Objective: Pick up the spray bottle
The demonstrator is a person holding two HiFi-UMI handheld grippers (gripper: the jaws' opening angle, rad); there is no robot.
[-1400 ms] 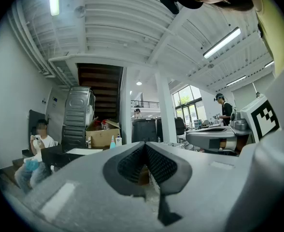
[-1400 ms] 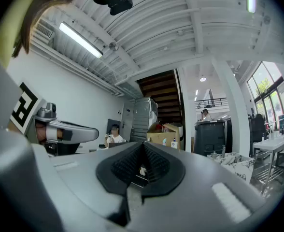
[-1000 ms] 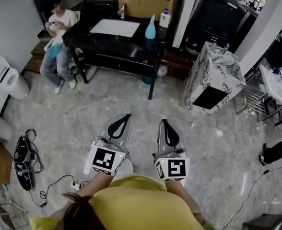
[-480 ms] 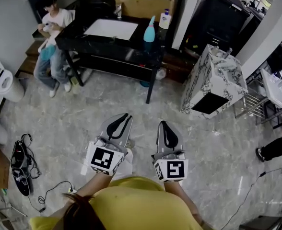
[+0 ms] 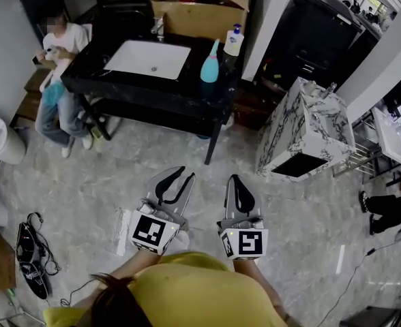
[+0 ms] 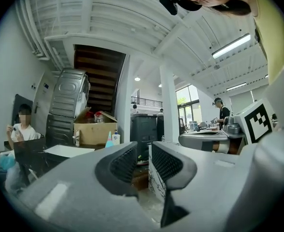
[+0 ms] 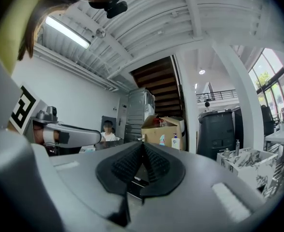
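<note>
Teal cone-shaped plastic spray bottle [image 5: 210,65] stands upright on the right part of a black table [image 5: 139,90], just right of a white rectangular sink basin [image 5: 149,58] set in the tabletop. A white pump bottle with blue label [image 5: 233,41] stands farther back at the table's far right corner, near the spray bottle but apart from it. A brown cardboard box [image 5: 200,9] sits behind the table. Over the grey marble-look floor [image 5: 98,176] the left gripper [image 5: 176,177] and the right gripper [image 5: 235,182] are held level side by side, apart from each other, both well short of the table and well apart from the spray bottle. On the left one the fingers [image 6: 122,164] have just been opening; a narrow gap shows, with nothing between them. On the right one the fingers [image 7: 127,164] are pressed together on nothing. In the left gripper view the spray bottle [image 6: 109,140] shows small, far off, left of the fingers, in front of the box. A seated person in white top [image 5: 57,53] is at the far left beside the table. A white-and-grey marble-patterned cabinet [image 5: 309,125] stands right of the table. The wearer's yellow shirt [image 5: 200,291] fills the near edge.
</note>
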